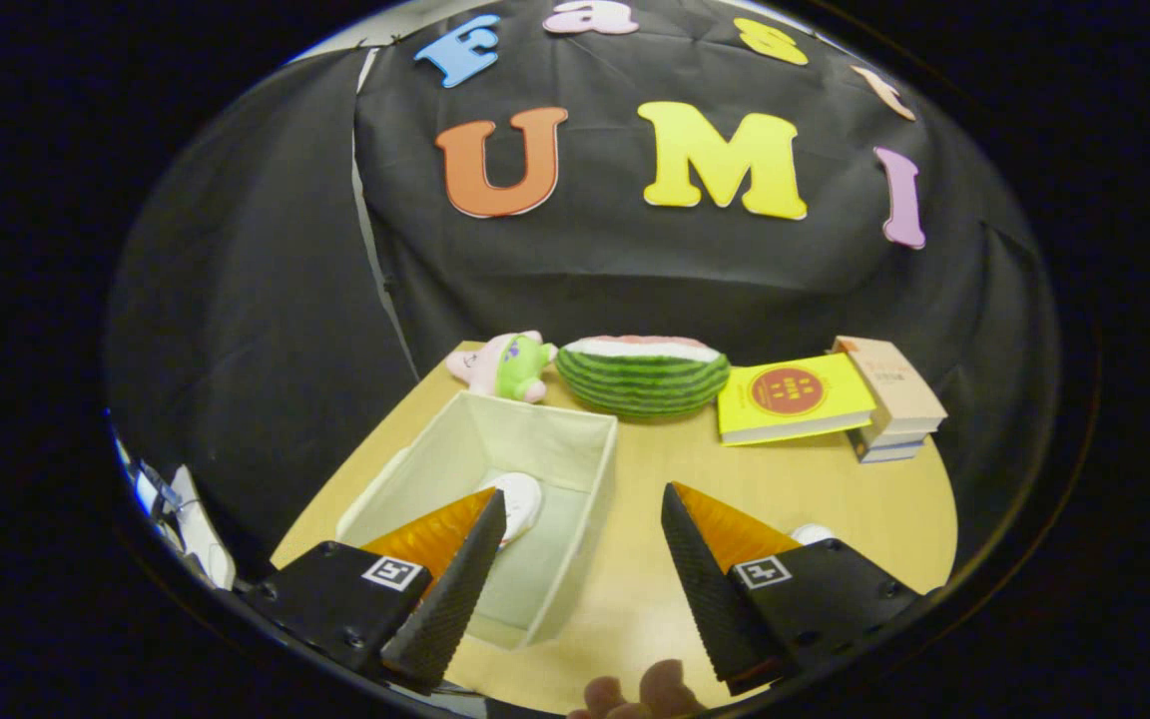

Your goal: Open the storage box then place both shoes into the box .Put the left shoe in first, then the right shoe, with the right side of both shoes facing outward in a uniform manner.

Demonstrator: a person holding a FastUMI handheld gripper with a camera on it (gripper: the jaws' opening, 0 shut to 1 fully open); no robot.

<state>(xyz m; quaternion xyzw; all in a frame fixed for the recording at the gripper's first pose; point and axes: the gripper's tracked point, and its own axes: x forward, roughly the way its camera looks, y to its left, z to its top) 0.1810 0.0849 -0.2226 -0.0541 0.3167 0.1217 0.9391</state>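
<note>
1. Hovering above the wooden table, the gripper has its fingers spread wide apart and holds nothing; bare tabletop and the near wall of the box show in the gap between them.
2. The storage box sits open-topped just ahead of the left finger, a pale fabric bin with no lid on it that I can see, so the opening step looks done.
3. One white shoe already lies inside the box, partly hidden by the left finger; I judge it to be the left shoe, though its facing cannot be told.
4. A small white shape peeks out just beyond the right finger on the table; it is probably the second shoe, but too little shows to be sure.
5. The step in hand seems to be fetching that right shoe. To do it well, swing toward it, straddle it across its narrow width and close on both sides evenly.
6. When carrying it over, clear the box wall, then lay it beside the first shoe with the same side turned outward.
7. Beyond the box lie a plush toy, a watermelon slice, a yellow book and a stack of books, well apart from the work; fingertips of a hand show below the fingers.
</note>
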